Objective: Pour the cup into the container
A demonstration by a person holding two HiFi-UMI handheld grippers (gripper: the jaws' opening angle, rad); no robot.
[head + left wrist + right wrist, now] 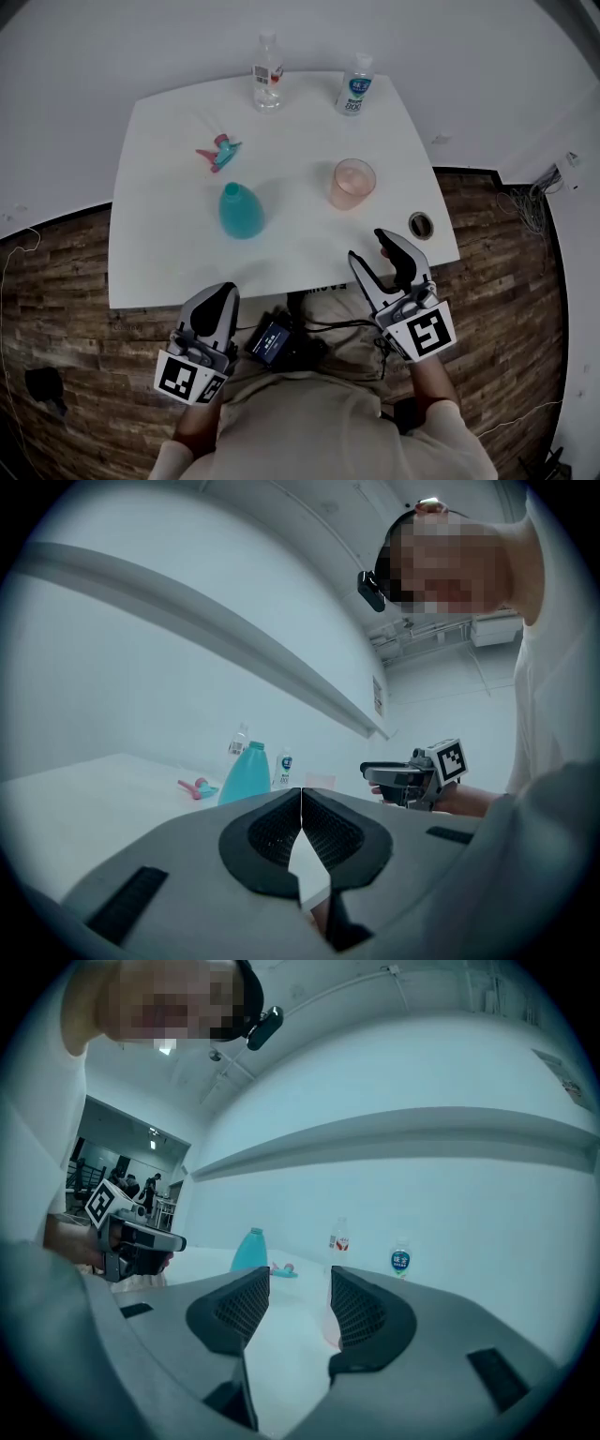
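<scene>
A translucent pink cup (352, 184) stands upright on the white table (169, 253), right of centre. To its left stands an uncapped teal bottle (240, 210), with its teal and pink spray head (218, 152) lying behind it. My right gripper (375, 251) hovers over the table's near edge, just short of the cup, open with nothing between its fingers. In the right gripper view the cup (330, 1330) peeks out behind the right jaw. My left gripper (220, 295) is shut and empty, held below the table's front edge.
Two clear plastic bottles (267, 73) (355, 85) stand at the table's far edge. A round cable hole (421, 225) sits near the right front corner. A dark device (272, 342) rests at the person's lap. Wood-pattern floor surrounds the table.
</scene>
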